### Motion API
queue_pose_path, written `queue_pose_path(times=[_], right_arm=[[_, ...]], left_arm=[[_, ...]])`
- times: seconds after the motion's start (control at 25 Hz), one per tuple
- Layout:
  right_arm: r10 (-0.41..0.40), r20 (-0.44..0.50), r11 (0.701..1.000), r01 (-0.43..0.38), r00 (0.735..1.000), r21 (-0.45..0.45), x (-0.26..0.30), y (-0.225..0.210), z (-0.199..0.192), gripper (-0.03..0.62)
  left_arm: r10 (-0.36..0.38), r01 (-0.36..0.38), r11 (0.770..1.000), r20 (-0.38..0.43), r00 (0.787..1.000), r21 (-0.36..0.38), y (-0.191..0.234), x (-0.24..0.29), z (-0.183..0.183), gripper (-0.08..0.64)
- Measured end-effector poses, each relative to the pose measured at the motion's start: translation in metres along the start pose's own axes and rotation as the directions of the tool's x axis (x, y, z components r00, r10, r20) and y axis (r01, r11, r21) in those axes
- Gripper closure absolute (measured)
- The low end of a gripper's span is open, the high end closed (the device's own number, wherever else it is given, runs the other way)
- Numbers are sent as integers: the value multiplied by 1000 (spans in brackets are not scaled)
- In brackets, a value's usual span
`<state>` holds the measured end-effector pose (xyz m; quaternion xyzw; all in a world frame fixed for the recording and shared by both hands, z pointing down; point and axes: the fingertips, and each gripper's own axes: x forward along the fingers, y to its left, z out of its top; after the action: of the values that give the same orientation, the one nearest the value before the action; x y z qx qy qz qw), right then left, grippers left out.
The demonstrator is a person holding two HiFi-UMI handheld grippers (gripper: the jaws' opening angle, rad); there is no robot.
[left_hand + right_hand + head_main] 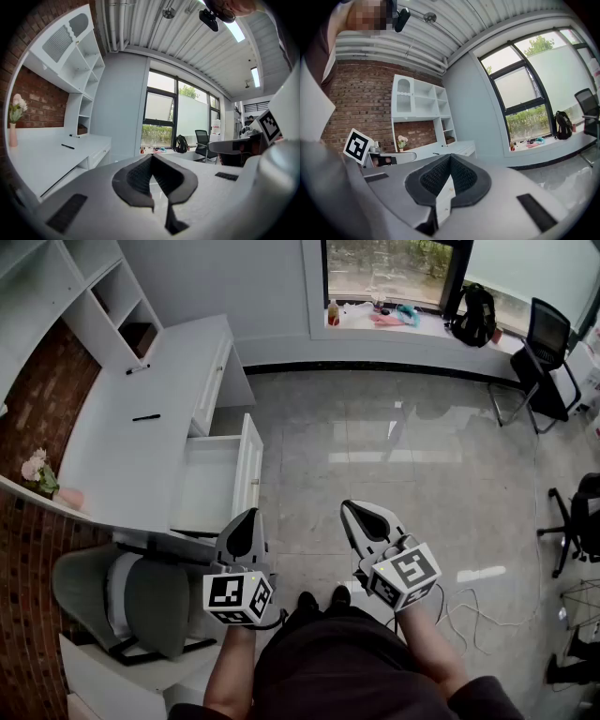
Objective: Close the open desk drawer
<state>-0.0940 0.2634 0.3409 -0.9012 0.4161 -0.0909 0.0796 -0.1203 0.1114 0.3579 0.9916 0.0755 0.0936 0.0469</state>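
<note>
Head view: a white drawer (217, 486) stands pulled well out from the desk surface (112, 442). It is empty, and its front panel (248, 468) faces the tiled floor (375, 446). The left gripper (247, 518) hovers just beside that panel's near end. The right gripper (353, 514) is well apart from it, over the floor.

Left gripper view: the jaws are pressed together with nothing between them, pointing down the room toward the window.

Right gripper view: the jaws are likewise closed and empty.

The drawer looks rigid, probably light while empty, and likely glides on runners. A flat push at the middle of the front panel should serve, with no grasp needed.
</note>
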Motion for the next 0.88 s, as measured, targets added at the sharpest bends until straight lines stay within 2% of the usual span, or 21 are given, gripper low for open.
queue_pose_path(times=[0.12, 0.24, 0.48, 0.88], right_arm=[[35, -1, 999, -35, 999, -7, -3, -6, 1, 588], [60, 0, 998, -60, 998, 21, -10, -10, 0, 588], [110, -7, 992, -109, 994, 64, -11, -24, -11, 588], [112, -33, 990, -109, 993, 88, 22, -64, -11, 588]], left_arm=[[23, -23, 1000, 11, 1000, 3, -5, 4, 4, 551], [75, -75, 997, 29, 997, 2, -7, 5, 5, 551], [120, -120, 993, 22, 992, -15, -9, 9, -2, 551], [145, -145, 989, -23, 989, -9, 0, 56, -11, 551]])
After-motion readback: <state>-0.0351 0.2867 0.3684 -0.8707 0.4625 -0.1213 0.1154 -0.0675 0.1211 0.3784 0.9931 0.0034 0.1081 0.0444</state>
